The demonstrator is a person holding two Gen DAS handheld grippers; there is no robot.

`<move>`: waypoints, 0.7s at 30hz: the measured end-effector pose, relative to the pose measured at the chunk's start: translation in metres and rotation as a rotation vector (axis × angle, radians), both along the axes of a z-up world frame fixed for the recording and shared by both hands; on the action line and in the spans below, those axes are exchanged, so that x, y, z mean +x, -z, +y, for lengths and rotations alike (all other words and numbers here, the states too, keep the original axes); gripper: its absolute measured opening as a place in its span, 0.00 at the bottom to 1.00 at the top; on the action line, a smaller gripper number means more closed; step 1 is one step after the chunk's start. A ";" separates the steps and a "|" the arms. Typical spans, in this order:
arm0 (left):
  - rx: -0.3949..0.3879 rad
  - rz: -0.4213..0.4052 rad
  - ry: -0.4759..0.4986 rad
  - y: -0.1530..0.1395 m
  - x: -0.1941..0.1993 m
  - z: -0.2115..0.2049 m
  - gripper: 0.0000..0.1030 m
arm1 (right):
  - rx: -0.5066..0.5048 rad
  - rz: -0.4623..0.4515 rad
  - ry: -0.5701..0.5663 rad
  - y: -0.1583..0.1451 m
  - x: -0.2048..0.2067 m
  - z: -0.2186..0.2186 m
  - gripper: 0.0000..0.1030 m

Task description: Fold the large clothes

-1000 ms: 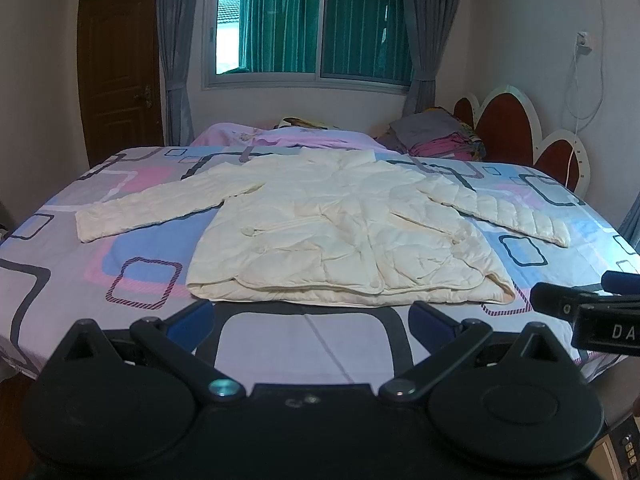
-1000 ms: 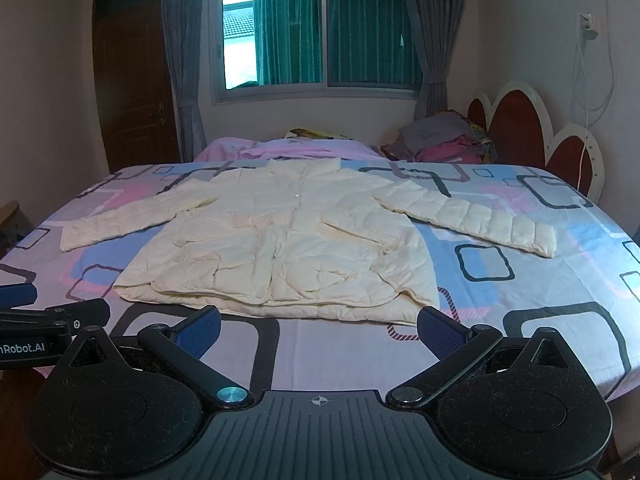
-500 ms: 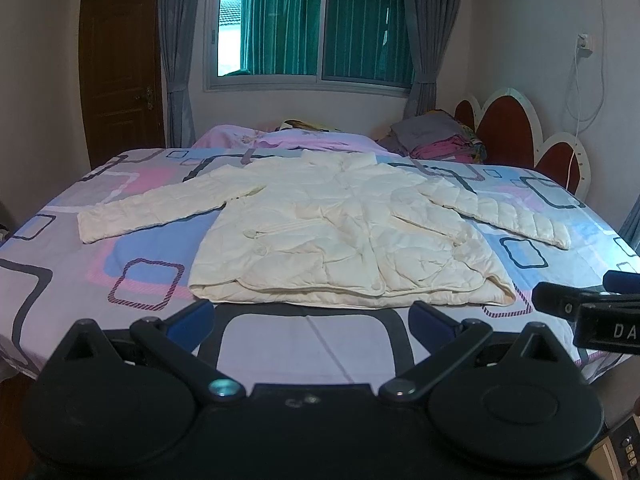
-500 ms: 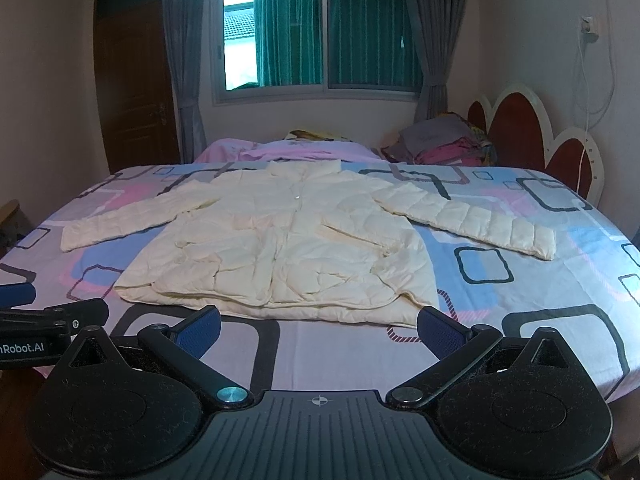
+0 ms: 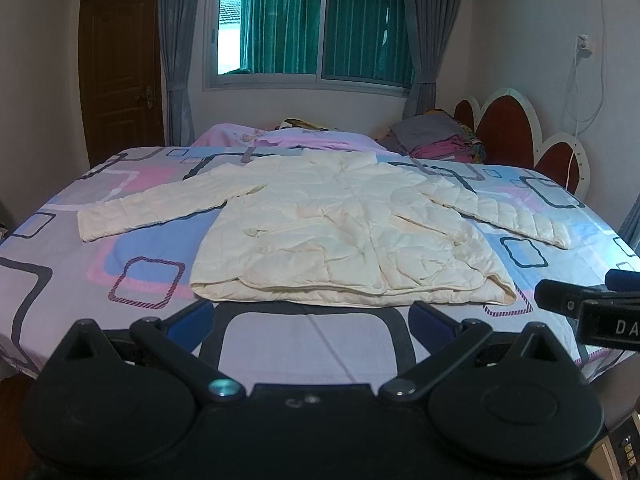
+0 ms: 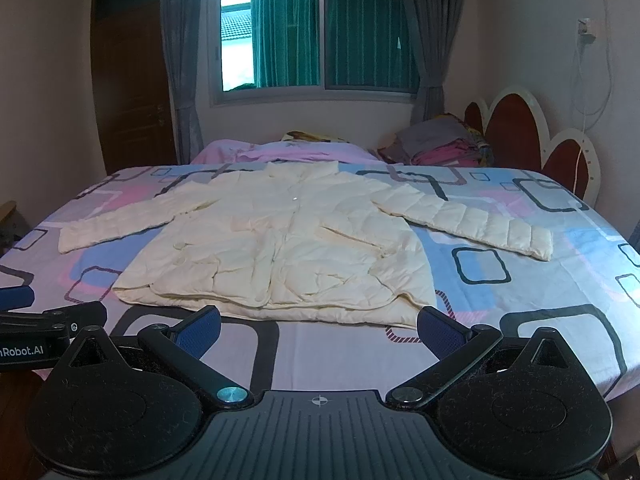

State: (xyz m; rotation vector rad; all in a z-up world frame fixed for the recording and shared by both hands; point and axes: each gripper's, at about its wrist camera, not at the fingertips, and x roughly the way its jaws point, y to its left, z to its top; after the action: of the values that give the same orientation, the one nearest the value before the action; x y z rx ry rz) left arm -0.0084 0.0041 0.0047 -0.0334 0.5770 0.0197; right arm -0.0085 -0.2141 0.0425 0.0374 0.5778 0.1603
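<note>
Two tools hover over the near edge of the bed (image 5: 60, 264), both spread wide and holding nothing: the left tool (image 5: 310, 316) sits just short of the jacket (image 5: 340, 232) hem, the right tool (image 6: 318, 322) likewise. The cream jacket lies flat on the patterned sheet, front up, collar toward the window (image 6: 316, 40), both sleeves stretched out sideways. Folded clothes (image 6: 440, 146) sit by the headboard (image 6: 516, 128).

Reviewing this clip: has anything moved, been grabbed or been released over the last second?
Nothing visibly changed. The cream jacket still lies spread flat on the bed, sleeves out to both sides. The left gripper and right gripper stay open and empty, short of the hem.
</note>
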 end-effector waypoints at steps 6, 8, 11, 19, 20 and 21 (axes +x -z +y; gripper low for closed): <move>-0.010 0.005 -0.008 0.000 -0.002 0.005 1.00 | 0.000 -0.001 0.000 0.000 0.000 0.000 1.00; -0.010 0.006 -0.011 0.001 -0.002 0.007 1.00 | 0.000 0.000 0.001 0.000 -0.001 0.000 1.00; -0.010 0.006 -0.011 0.001 -0.002 0.009 1.00 | -0.002 -0.002 0.002 -0.001 0.000 0.000 1.00; -0.037 -0.006 0.001 -0.001 0.004 0.015 1.00 | -0.013 -0.006 0.027 0.000 0.007 -0.001 1.00; -0.040 -0.007 0.007 -0.001 0.007 0.016 1.00 | -0.017 -0.007 0.031 0.000 0.009 -0.001 1.00; -0.045 -0.010 0.015 -0.002 0.010 0.017 1.00 | -0.018 -0.007 0.036 0.000 0.013 -0.002 1.00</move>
State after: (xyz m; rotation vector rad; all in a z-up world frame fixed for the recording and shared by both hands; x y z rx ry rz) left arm 0.0013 0.0211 0.0067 -0.0729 0.5680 -0.0084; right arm 0.0041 -0.2157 0.0427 0.0298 0.5710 0.1197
